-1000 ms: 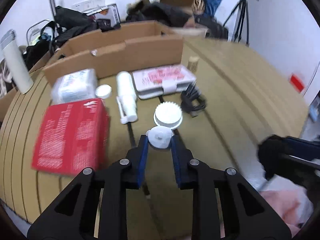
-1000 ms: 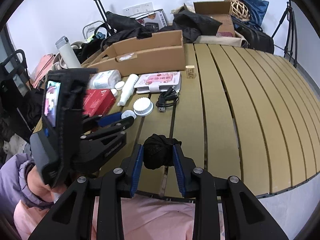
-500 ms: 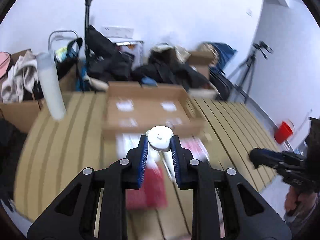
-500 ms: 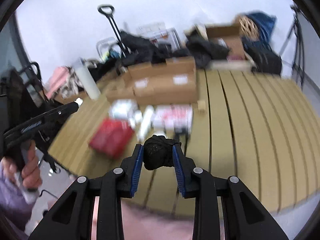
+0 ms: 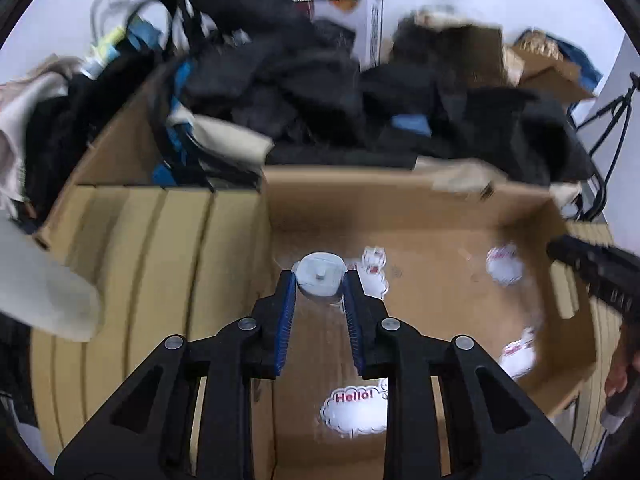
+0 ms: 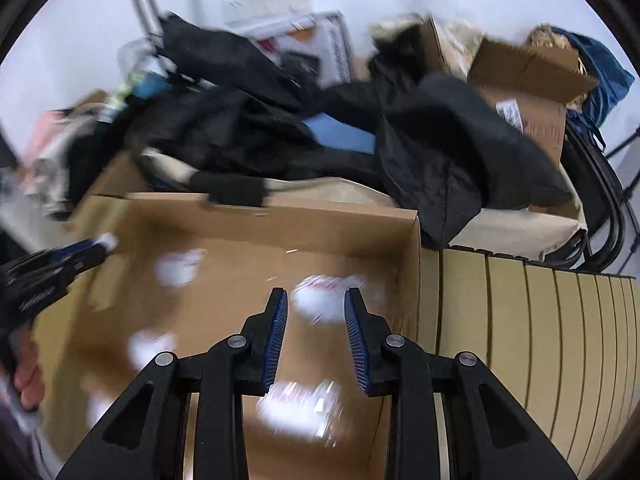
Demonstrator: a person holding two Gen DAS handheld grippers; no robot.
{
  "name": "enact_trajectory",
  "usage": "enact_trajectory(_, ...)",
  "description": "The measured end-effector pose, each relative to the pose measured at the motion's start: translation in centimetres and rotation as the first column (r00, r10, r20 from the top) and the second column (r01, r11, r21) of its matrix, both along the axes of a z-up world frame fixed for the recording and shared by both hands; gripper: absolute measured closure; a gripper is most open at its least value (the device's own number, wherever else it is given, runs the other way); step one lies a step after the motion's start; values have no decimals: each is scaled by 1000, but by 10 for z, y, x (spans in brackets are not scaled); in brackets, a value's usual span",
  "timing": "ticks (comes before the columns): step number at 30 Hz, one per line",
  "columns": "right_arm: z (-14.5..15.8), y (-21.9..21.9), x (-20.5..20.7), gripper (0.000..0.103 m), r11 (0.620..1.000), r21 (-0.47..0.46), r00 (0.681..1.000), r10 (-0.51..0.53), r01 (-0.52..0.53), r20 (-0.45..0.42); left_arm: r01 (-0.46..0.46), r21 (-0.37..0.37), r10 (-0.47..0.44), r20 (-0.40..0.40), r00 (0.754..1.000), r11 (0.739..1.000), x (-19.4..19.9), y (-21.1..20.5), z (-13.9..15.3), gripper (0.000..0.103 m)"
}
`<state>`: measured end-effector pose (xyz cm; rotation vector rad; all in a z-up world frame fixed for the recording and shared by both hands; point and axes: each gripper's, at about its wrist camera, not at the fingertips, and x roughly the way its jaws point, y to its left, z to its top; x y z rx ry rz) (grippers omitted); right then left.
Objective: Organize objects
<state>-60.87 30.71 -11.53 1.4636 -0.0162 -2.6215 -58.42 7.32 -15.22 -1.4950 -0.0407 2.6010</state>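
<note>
My left gripper (image 5: pixel 319 284) is shut on a small white round cap (image 5: pixel 320 276) and holds it over the left part of an open cardboard box (image 5: pixel 420 216) with white "Hello!" stickers on its floor. My right gripper (image 6: pixel 316 312) hangs over the right part of the same box (image 6: pixel 280 220); its jaws are apart with nothing between them. The black bundle it carried is not in sight. Each gripper shows at the edge of the other's view, the right one (image 5: pixel 592 272) and the left one (image 6: pixel 48 268).
The box stands on a slatted wooden table (image 6: pixel 540 332). Behind it lies a pile of black clothes and bags (image 5: pixel 320 92). More cardboard boxes (image 6: pixel 528 92) stand at the back right. A white bottle (image 5: pixel 40 288) is at the left.
Both grippers swept from the table's front to above the cardboard box. The right gripper no longer holds the black bundle. The left gripper still holds the white cap.
</note>
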Motion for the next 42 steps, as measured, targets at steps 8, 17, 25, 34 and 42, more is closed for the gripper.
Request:
enact_trajectory(8, -8, 8, 2, 26, 999, -12, 998, 34, -35, -49, 57, -74, -60, -38, 997, 996, 7, 11, 4, 30)
enact_trajectory(17, 75, 45, 120, 23, 998, 20, 980, 60, -57, -187, 47, -80, -66, -259, 964, 996, 130, -16, 124, 14)
enact_trajectory(25, 127, 61, 342, 23, 995, -80, 960, 38, -63, -278, 2, -95, -40, -410, 911, 996, 368, -69, 189, 0)
enact_trajectory(34, 50, 6, 520, 23, 975, -217, 990, 20, -49, -137, 25, 53, -14, -196, 980, 998, 500, -81, 120, 0)
enact_trajectory(42, 60, -22, 531, 23, 986, -132, 977, 73, -101, -201, 14, 84, 5, -221, 975, 996, 484, -90, 120, 0)
